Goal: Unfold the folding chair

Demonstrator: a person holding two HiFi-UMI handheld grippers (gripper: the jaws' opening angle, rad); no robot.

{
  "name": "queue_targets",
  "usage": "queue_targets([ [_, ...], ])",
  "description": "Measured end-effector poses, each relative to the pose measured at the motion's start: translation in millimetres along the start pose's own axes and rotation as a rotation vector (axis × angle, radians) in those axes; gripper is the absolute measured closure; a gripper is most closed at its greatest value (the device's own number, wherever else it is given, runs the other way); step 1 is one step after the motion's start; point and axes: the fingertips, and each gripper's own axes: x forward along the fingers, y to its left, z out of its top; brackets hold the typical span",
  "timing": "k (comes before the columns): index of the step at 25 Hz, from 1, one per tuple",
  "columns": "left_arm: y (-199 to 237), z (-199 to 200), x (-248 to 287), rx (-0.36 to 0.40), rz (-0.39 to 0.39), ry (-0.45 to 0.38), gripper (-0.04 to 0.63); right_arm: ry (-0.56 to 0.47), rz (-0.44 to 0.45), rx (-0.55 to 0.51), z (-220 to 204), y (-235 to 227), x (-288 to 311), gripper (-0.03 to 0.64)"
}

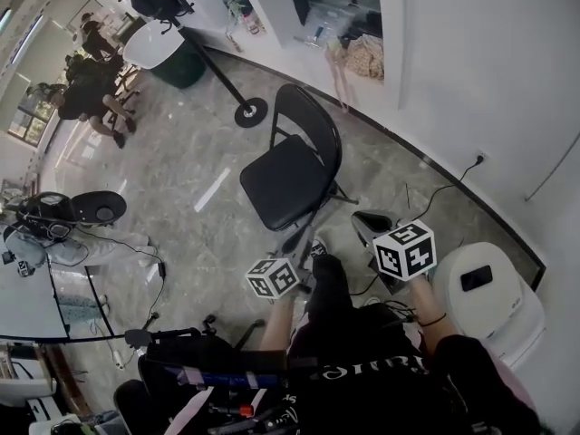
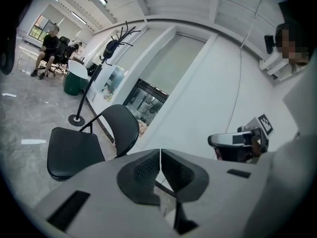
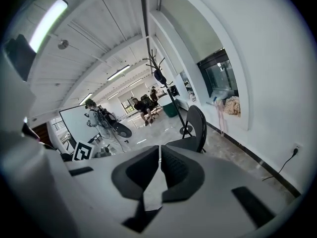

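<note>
The black folding chair [image 1: 285, 181] stands unfolded on the marble floor, seat flat and backrest [image 1: 308, 120] upright toward the wall. It also shows in the left gripper view [image 2: 74, 150] and, farther off, in the right gripper view [image 3: 195, 125]. My left gripper [image 1: 302, 246] is held close to my body, short of the chair's front edge, jaws shut with nothing between them [image 2: 160, 162]. My right gripper [image 1: 369, 222] hovers to the right of the chair, apart from it, jaws together and empty [image 3: 159, 165].
A coat stand with a round base [image 1: 251, 111] rises behind the chair. The white wall, a socket and its cable [image 1: 478, 159] run along the right. A white bin-like unit [image 1: 485, 293] sits at my right. A floor fan [image 1: 72, 211] and seated people [image 1: 91, 89] are far left.
</note>
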Motion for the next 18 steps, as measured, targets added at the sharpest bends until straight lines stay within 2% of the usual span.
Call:
queue_targets([
  [6, -10, -2, -27, -0.017, 0.0, -0.026, 0.585, 0.009, 0.04, 0.014, -14, 31, -3, 0.589],
  [12, -6, -8, -45, -0.017, 0.016, -0.03, 0.584, 0.058, 0.078, -0.016, -35, 70, 1, 0.589],
  [16, -2, -5, -68, -0.031, -0.001, -0.043, 0.585, 0.069, 0.072, -0.024, -40, 96, 13, 0.589],
  [18, 4, -1, -88, -0.013, -0.01, -0.038, 0.584, 0.064, 0.068, -0.015, -40, 115, 23, 0.589],
])
